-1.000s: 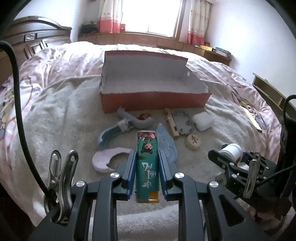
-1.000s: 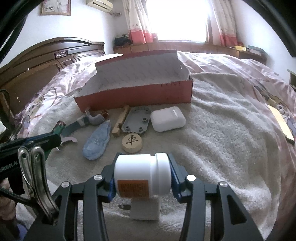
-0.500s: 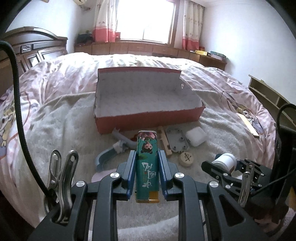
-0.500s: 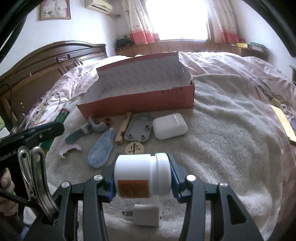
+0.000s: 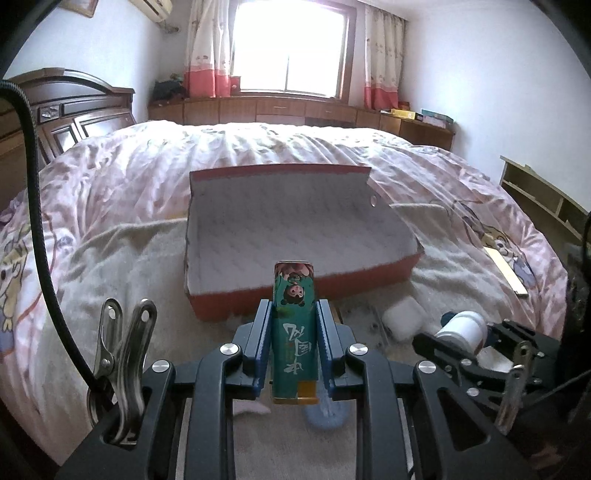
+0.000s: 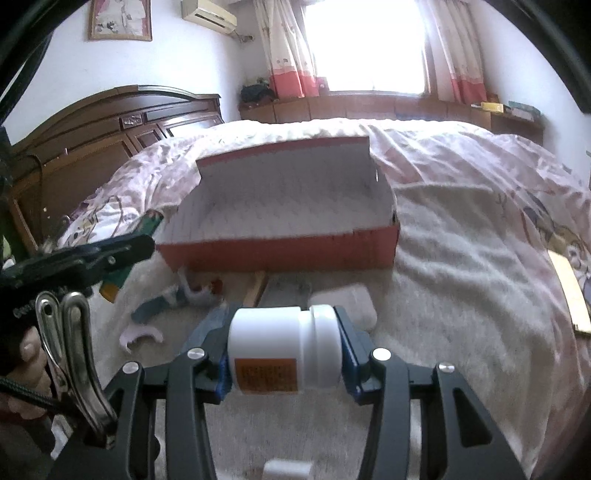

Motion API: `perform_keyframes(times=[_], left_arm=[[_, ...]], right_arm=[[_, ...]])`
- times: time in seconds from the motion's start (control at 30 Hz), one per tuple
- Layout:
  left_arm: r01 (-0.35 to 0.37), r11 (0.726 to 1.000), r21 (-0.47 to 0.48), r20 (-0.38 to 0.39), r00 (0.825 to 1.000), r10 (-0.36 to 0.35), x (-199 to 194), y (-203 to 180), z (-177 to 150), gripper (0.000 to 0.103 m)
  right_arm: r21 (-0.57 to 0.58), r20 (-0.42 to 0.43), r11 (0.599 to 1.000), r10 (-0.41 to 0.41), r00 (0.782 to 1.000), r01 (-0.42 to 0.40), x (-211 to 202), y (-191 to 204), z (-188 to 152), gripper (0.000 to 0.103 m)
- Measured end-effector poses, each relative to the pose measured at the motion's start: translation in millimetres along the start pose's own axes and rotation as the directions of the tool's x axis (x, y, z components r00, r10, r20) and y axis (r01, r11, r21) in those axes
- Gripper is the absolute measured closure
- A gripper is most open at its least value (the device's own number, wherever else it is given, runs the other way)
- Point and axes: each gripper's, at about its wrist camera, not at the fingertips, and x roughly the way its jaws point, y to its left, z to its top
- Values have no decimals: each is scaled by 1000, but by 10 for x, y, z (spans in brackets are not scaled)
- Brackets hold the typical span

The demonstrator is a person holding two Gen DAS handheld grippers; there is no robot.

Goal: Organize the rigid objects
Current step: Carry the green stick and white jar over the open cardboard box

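Rigid objects here are small mixed pieces, and we hold 2 of them. Our left gripper point(image 5: 294, 325) has its jaws closed on a tall green box point(image 5: 294, 332) printed with a cartoon face and white characters, standing upright between the blue pads with an orange strip at its lower end. Our right gripper point(image 6: 282, 347) has its jaws closed on a white plastic bottle point(image 6: 282, 350) lying sideways, cap to the right, an orange label facing us.

Ahead of both sits an open red cardboard box point(image 5: 369, 275) with a white patterned lining and its lid flap standing up at the back; we see nothing inside it. Just in front of its near wall lie the loose pieces: a white rounded case point(image 6: 343, 301), a grey plate point(image 6: 286, 290) with holes, a wooden stick point(image 6: 256, 288), a blue-and-white curved piece point(image 6: 162, 304), and a pale pink crescent point(image 6: 140, 334) a little nearer to us. A white block point(image 6: 288, 470) shows at the bottom edge of the right wrist view.

All of this rests on a cream fleece blanket point(image 6: 461, 295) spread over a bed point(image 5: 258, 147) with a pink printed quilt. A dark carved wooden headboard point(image 6: 110, 122) stands to the left. Beyond the bed, a bright window point(image 5: 291, 44) has cream curtains with red hems above a low wooden cabinet run point(image 5: 295, 109). An air conditioner point(image 6: 208, 11) and a framed picture point(image 6: 120, 18) hang on the white wall.
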Motion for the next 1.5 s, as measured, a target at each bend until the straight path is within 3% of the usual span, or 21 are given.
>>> perform_keyframes(times=[0.5, 1.13, 1.5], left_arm=[[-33, 999, -15, -17, 999, 32, 460, 179, 331, 79], [-52, 999, -14, -78, 996, 51, 969, 242, 413, 79], [-57, 998, -21, -103, 993, 54, 1102, 274, 416, 79]], right_arm=[[13, 23, 1000, -5, 1000, 5, 382, -91, 563, 55], [52, -18, 998, -19, 1000, 19, 869, -267, 704, 54], [25, 1, 999, -34, 999, 34, 992, -267, 752, 54]])
